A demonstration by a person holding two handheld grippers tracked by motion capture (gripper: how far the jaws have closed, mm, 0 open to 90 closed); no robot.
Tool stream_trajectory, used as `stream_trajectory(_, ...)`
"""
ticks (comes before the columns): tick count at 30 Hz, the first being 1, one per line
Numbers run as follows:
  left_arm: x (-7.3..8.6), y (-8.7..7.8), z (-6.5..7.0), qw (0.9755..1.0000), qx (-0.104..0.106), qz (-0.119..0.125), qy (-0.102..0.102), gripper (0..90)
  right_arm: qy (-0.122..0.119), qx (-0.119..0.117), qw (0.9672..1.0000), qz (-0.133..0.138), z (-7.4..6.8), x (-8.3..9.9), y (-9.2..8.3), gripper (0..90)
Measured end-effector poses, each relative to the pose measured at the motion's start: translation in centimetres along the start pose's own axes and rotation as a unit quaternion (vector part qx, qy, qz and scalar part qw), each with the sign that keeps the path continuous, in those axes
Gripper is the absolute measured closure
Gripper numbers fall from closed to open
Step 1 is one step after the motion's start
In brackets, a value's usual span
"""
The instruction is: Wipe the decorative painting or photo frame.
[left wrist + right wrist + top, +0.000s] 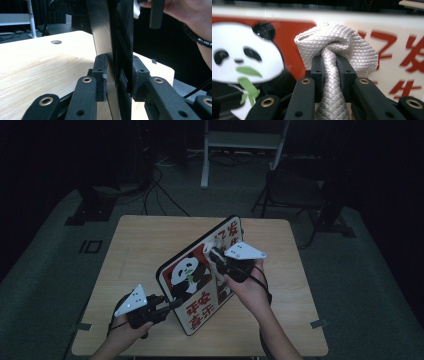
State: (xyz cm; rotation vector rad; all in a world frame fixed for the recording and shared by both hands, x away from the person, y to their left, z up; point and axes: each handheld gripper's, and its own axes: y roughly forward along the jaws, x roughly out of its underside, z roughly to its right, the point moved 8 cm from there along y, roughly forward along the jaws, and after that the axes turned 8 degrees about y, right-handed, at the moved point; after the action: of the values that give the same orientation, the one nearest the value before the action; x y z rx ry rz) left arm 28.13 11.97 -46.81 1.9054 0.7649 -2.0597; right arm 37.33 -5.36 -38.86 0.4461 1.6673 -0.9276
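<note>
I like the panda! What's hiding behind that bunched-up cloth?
Behind the grey cloth, squeezed in the right tongs, is the panda board: red background and red writing show around it. Whatever is printed directly behind the cloth is covered.

We are in what looks like a dim recording lab or studio rather than a home. A plain wooden table point(150, 240) stands alone on grey carpet point(45, 270), with black cables point(160, 190) trailing across the floor, tape marks point(91, 246) stuck down, a white metal stand point(240, 142), and a dark folding chair point(295, 190) behind.
</note>
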Motion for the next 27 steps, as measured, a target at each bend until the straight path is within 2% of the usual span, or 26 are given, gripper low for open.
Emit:
stream_trajectory(4,0.0,0.0,0.0,1.0000,0.001,0.000,-0.002,71.7,-0.003,0.006,0.9998,-0.018,0.2,1.7,0.2,78.1)
stream_trajectory(11,0.0,0.0,0.1,1.0000,0.002,0.001,0.000,71.5,0.006,0.005,0.9992,-0.039,0.7,4.0,0.2,78.1)
stream_trajectory(21,0.0,0.0,0.1,1.0000,0.004,0.001,0.000,71.2,0.019,0.001,0.9980,-0.061,1.2,6.2,0.4,78.1)
stream_trajectory(27,0.0,0.0,0.2,1.0000,0.003,-0.001,0.003,71.1,0.019,0.001,0.9969,-0.077,1.4,7.6,0.5,78.1)
